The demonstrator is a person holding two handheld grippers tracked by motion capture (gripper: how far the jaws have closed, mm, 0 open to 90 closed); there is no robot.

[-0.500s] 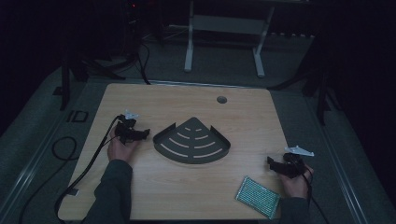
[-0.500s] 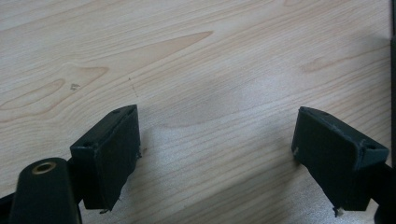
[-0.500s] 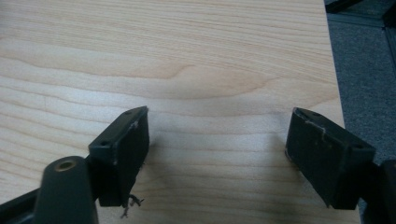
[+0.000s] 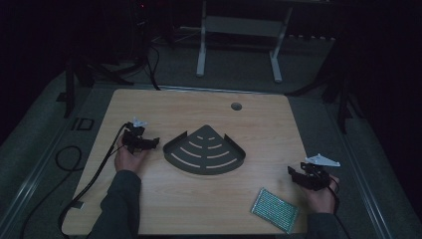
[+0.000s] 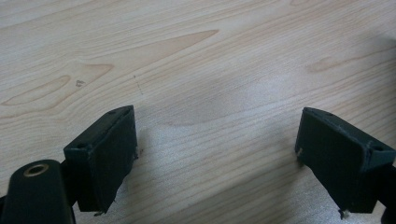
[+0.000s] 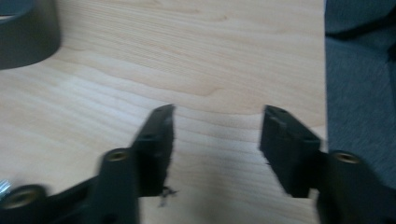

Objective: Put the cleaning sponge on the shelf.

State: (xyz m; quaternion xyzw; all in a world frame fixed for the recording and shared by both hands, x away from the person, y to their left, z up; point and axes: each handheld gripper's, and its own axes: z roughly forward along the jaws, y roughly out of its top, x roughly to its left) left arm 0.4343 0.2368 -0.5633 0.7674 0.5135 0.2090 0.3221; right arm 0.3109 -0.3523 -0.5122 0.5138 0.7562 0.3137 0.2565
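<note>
A dim room surrounds a pale wooden worktop (image 4: pixel 199 204) with a small round cable hole near its far edge. Take the dark, fan-shaped metal corner shelf (image 4: pixel 205 150) with curved slots as the landmark; it lies flat at the middle of the worktop. Nearer the person than the shelf, and to its right, a small green-studded rectangular pad (image 4: pixel 274 209) lies close to the front edge. Just right of that pad, the right tool (image 4: pixel 293 173) hovers low over bare wood, jaws standing moderately wide with nothing between them; in the right gripper view the shelf's rim shows at the top left corner. Left of the shelf and close beside its edge, the left tool (image 4: pixel 155 143) points toward it, jaws spread wide and empty over bare wood grain (image 5: pixel 210 93). Beyond the shelf, a white desk frame (image 4: pixel 239 35) stands on the grey floor. The shelf looks smooth and shallow: a one-sided push from the left tool could slide or spin it rather than seat it between the jaws.
</note>
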